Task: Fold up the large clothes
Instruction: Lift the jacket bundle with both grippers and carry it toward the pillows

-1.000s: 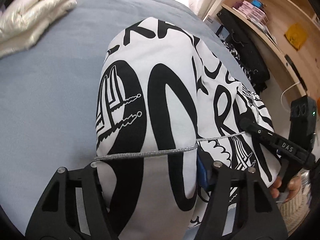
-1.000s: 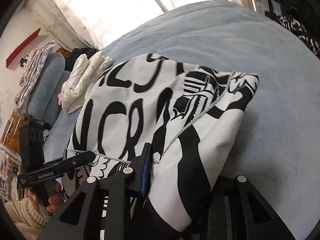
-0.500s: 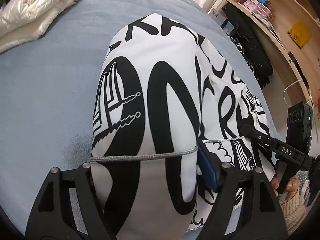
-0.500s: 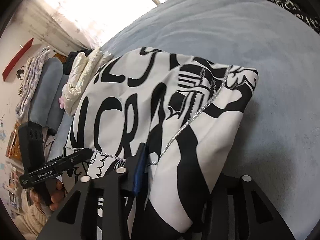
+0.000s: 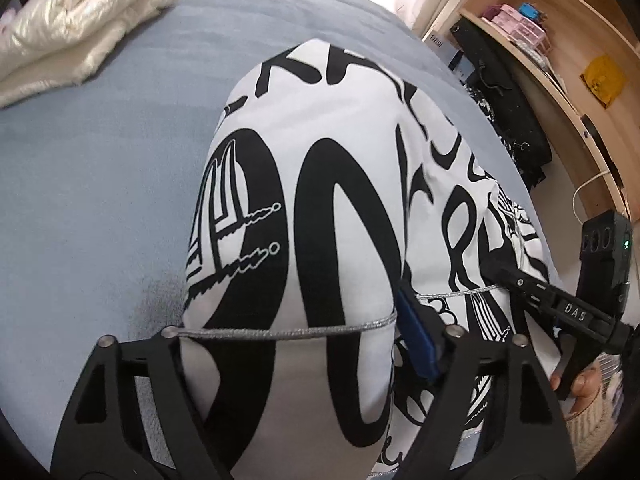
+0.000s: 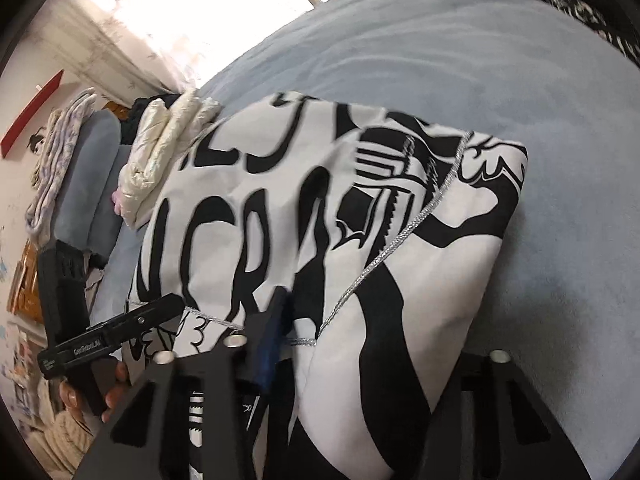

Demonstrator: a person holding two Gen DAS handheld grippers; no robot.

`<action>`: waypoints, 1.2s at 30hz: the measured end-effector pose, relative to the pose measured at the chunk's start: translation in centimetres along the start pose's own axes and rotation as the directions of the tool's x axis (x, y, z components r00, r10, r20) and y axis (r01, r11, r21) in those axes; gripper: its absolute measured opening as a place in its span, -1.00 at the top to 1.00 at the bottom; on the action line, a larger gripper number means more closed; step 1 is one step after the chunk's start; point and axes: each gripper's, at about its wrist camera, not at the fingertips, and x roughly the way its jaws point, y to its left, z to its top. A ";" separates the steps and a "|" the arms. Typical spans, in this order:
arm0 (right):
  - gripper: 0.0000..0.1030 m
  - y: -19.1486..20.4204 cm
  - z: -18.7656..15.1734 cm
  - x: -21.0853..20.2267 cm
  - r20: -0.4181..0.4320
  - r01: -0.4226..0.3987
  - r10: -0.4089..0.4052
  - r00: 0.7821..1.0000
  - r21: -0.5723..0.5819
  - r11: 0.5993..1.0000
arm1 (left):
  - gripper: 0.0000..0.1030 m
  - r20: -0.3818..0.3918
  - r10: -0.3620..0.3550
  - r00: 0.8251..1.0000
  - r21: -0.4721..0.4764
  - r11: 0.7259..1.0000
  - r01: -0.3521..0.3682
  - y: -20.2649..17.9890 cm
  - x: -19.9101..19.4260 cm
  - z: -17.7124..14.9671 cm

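Nearest to you, your left gripper [image 5: 304, 344] has a thick fold of the black-and-white printed garment [image 5: 320, 208] between its fingers; its jaws have just been closing a little, and whether the pads press the cloth you cannot tell. Your right gripper [image 6: 368, 344] also straddles a fold, its jaws just closing, grip equally unclear. The garment lies folded on the grey-blue bed [image 5: 100, 184]. Farther away, a cream quilted jacket [image 5: 76, 28] rests on the bed, well apart from the garment.
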 end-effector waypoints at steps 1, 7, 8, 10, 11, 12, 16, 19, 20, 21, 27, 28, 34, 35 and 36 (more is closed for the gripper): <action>0.38 0.4 -0.1 -0.4 0.018 0.000 0.001 1.000 -0.009 1.000 | -0.30 0.013 0.002 1.000 0.011 1.000 -0.002 -0.2 -0.6 -0.4; 0.51 2.4 -0.6 -2.7 0.077 0.006 -0.002 0.997 -0.055 0.998 | -0.16 0.096 0.042 0.995 0.114 0.992 -0.053 -2.3 -3.1 -1.2; 0.52 2.8 -0.7 -3.1 0.084 0.004 0.001 0.996 -0.061 0.998 | -0.16 0.101 0.042 0.994 0.116 0.992 -0.054 -2.4 -3.5 -1.2; 0.52 3.2 -0.8 -3.7 0.100 0.002 0.005 0.995 -0.072 0.997 | -0.15 0.114 0.041 0.993 0.117 0.992 -0.054 -2.2 -5.1 -1.4; 0.52 3.1 -0.8 -3.8 0.106 -0.002 0.010 0.994 -0.073 0.997 | -0.15 0.120 0.040 0.992 0.116 0.992 -0.054 -2.2 -5.9 -1.5; 0.52 3.2 -0.9 -4.1 0.113 -0.007 0.015 0.993 -0.076 0.997 | -0.15 0.129 0.040 0.991 0.117 0.992 -0.055 -2.7 -6.5 -1.5; 0.52 3.6 -0.8 -4.5 0.140 -0.013 0.027 0.990 -0.106 0.994 | -0.15 0.160 0.045 0.986 0.120 0.991 -0.065 -4.7 -9.0 -1.8; 0.52 4.3 -0.9 -4.2 0.144 -0.013 0.030 0.989 -0.118 0.993 | -0.15 0.177 0.053 0.983 0.115 0.991 -0.075 -6.0 -10.8 -2.6; 0.52 4.4 -0.9 -4.5 0.146 -0.014 0.033 0.989 -0.127 0.992 | -0.15 0.180 0.054 0.982 0.113 0.991 -0.075 -6.6 -11.3 -2.7; 0.52 4.6 -1.1 -4.8 0.149 -0.017 0.038 0.988 -0.135 0.991 | -0.15 0.185 0.059 0.981 0.108 0.991 -0.080 -6.9 -12.0 -3.0; 0.52 5.1 -1.6 -5.1 0.144 -0.035 0.059 0.988 -0.167 0.985 | -0.15 0.216 0.084 0.973 0.085 0.991 -0.105 -8.5 -14.0 -4.6; 0.52 5.3 -1.7 -4.9 0.139 -0.043 0.068 0.988 -0.173 0.984 | -0.15 0.221 0.089 0.971 0.078 0.991 -0.109 -8.4 -13.9 -4.7; 0.52 9.6 -1.8 -2.1 0.101 -0.074 0.096 0.990 -0.205 0.976 | -0.15 0.232 0.109 0.967 0.025 0.993 -0.118 -6.4 -11.7 -4.6; 0.52 10.4 -1.7 -1.5 0.094 -0.078 0.100 0.991 -0.214 0.974 | -0.15 0.236 0.112 0.965 0.016 0.993 -0.119 -5.6 -11.5 -4.6; 0.52 11.2 -2.0 -1.5 0.088 -0.084 0.106 0.990 -0.223 0.971 | -0.15 0.239 0.116 0.964 0.008 0.993 -0.121 -5.1 -11.0 -4.4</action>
